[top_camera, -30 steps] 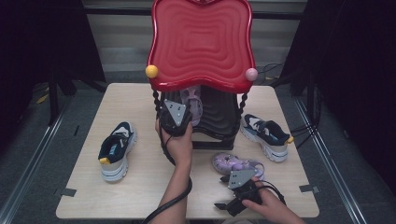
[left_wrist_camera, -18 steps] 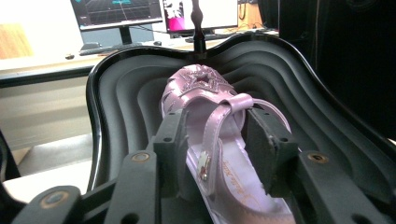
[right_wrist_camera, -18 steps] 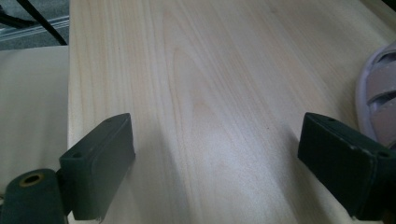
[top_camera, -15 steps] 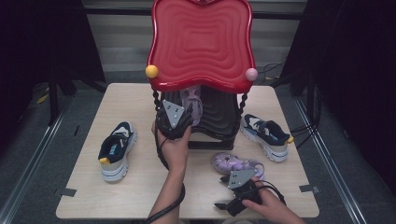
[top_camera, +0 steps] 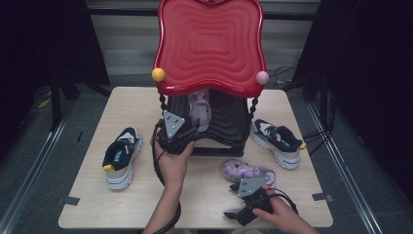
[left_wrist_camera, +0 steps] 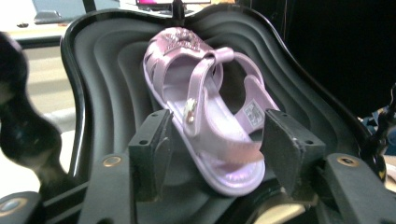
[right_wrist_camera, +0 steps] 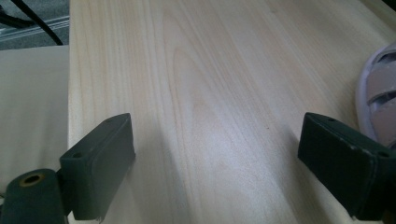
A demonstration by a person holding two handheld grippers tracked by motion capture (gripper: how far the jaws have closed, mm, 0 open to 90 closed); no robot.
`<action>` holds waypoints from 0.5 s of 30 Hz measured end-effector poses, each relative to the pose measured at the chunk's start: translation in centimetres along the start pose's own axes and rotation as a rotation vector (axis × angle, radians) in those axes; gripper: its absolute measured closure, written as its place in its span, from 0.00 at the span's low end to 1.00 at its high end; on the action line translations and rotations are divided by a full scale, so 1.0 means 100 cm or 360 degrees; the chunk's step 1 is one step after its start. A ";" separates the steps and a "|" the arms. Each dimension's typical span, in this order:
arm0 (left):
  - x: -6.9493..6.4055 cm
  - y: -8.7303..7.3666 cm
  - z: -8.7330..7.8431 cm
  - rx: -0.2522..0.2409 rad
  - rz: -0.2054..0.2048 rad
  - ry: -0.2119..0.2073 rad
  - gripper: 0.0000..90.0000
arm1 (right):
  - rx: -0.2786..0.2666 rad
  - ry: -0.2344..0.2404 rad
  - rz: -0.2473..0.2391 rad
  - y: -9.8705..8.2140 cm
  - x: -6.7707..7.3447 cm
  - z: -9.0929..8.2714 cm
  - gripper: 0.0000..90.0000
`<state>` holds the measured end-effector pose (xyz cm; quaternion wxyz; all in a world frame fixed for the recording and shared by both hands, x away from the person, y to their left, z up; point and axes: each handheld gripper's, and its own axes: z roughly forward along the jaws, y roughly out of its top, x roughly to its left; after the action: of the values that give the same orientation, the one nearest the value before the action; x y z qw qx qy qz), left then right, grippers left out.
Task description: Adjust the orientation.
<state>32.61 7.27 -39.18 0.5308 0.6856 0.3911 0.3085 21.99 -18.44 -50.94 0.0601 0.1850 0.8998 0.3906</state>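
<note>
Sandal on shelf: the pale purple sandal (left_wrist_camera: 205,116) lies on the black lower shelf (left_wrist_camera: 102,93) of the red-topped stand (top_camera: 209,46), at the centre of the high view, toe pointing away.
Left gripper: the left gripper (left_wrist_camera: 215,154) has just been opening its jaws; they flank the sandal's heel, the pads look clear of it, so it is released.
Right gripper: the right gripper (right_wrist_camera: 215,163) is spread wide over bare table (right_wrist_camera: 210,70), at the lower right of the high view, holding nothing.
Handling: likely light and bendy with soft straps; the firmer heel or sole edge looks the best hold.
Second sandal: its mate (top_camera: 246,171) lies on the table just beside the right gripper.
Sneakers: one (top_camera: 121,157) at left, one (top_camera: 277,142) at right, off the stand.
</note>
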 end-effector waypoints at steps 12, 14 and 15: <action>0.002 -0.018 -0.015 0.0090 0.0007 -0.0124 0.37 | -0.0001 0.0002 0.0002 0.000 0.000 0.000 0.11; 0.003 -0.019 -0.016 0.0092 0.0009 -0.0130 0.36 | -0.0001 -0.0003 -0.0001 0.000 0.000 0.000 0.11; 0.004 -0.020 -0.017 0.0099 0.0010 -0.0138 0.36 | -0.0002 -0.0001 0.0000 0.000 0.000 0.000 0.11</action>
<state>30.93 8.68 -40.66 0.5249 0.7156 0.3751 0.2679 22.00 -18.45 -50.95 0.0606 0.1849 0.8996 0.3910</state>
